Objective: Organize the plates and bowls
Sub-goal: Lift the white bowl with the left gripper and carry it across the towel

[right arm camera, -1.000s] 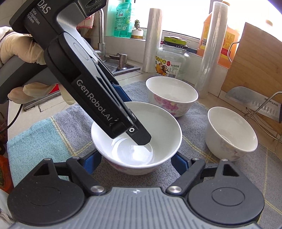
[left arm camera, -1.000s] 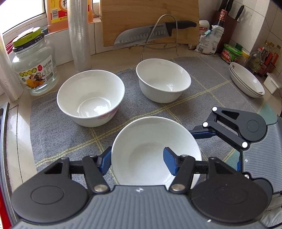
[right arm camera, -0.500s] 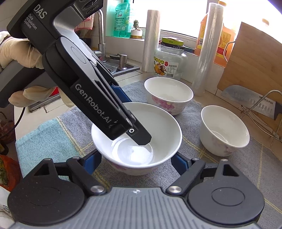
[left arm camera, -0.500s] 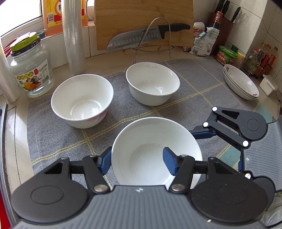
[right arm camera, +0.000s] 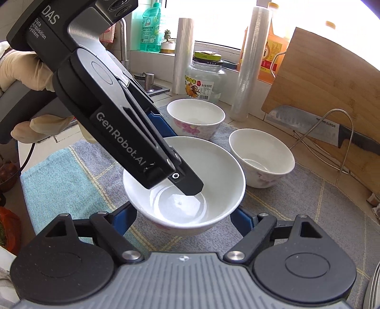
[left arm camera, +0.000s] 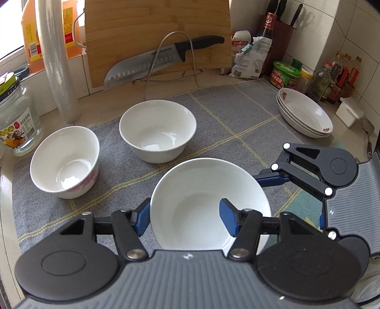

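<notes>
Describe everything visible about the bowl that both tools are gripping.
The gripped bowl is glossy white, ceramic-looking, with pink flowers outside near its base. It is empty, upright and slightly tilted. The left tool pinches its rim wall, one finger inside, one outside. The right tool clasps its outer sides. The grey checked mat lies below.

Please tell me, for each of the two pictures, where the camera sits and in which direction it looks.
Left wrist: on the left gripper, looking down at the held bowl, toward the cutting board; the right gripper shows at right.
Right wrist: on the right gripper, facing the window; the left gripper and a gloved hand show.
Shared: held bowl, two other bowls, knife, jar.
</notes>
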### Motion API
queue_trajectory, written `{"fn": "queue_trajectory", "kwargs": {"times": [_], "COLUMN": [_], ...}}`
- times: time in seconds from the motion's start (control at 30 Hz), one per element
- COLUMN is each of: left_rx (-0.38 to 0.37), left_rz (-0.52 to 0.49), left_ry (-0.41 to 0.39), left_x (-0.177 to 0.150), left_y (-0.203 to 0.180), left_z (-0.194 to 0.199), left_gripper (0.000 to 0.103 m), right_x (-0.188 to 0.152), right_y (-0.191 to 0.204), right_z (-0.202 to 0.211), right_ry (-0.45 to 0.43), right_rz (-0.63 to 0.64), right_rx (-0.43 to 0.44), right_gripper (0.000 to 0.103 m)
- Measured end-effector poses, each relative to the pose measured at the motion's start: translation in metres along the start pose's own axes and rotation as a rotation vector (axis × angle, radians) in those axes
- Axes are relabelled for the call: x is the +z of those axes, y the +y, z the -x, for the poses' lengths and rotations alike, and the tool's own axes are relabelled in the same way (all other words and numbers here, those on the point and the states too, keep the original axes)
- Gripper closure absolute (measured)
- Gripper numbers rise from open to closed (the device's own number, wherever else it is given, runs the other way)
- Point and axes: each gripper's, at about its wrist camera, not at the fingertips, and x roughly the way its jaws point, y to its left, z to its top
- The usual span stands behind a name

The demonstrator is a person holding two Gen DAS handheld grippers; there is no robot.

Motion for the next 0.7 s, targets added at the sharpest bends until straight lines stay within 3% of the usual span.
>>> {"fn": "queue_trajectory", "kwargs": {"times": [0.33, 0.7], "left_rx": [-0.051, -0.107], "left_rz": [-0.06, -0.111], "left_ry": [-0.004, 0.005], "left_x": [0.024, 0.041], "left_y": [-0.04, -0.065], "left_z": [-0.02, -0.044], "left_gripper": [0.044, 0.044], "right_x": [-0.021, -0.041], "right_y": [-0.034, -0.057], "right_z": [0.032, 0.039], "right_ry": [0.013, 0.04], "right_rz": [-0.039, -0.09], "right_rx": [-0.063, -0.115], "right_gripper": [0.014, 0.014]}}
